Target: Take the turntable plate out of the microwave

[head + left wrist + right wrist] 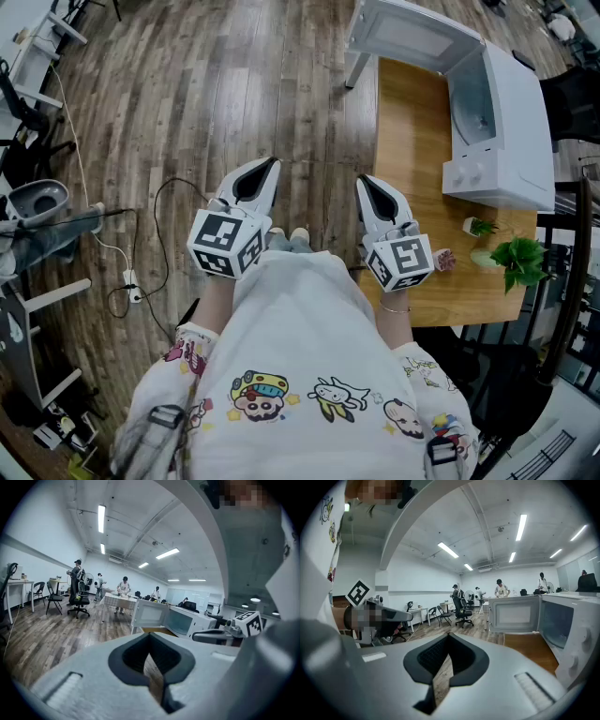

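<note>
The white microwave (506,122) stands on a wooden table (408,122) at the upper right, its door (403,33) swung wide open. Its cavity (472,103) faces left; I cannot make out the turntable plate inside. My left gripper (272,161) and right gripper (361,180) are held side by side in front of my body, over the floor and the table's near edge, well short of the microwave. Both are shut with nothing between the jaws. The left gripper view shows its closed tips (150,637) and the microwave (187,620) ahead. The right gripper view shows closed tips (449,635) and the microwave (576,625) at right.
A leafy potted plant (516,258) and a small white pot (478,226) sit on the table near the microwave's front. Cables and a power strip (131,281) lie on the wooden floor at left. Several people, desks and an office chair (77,603) are far back.
</note>
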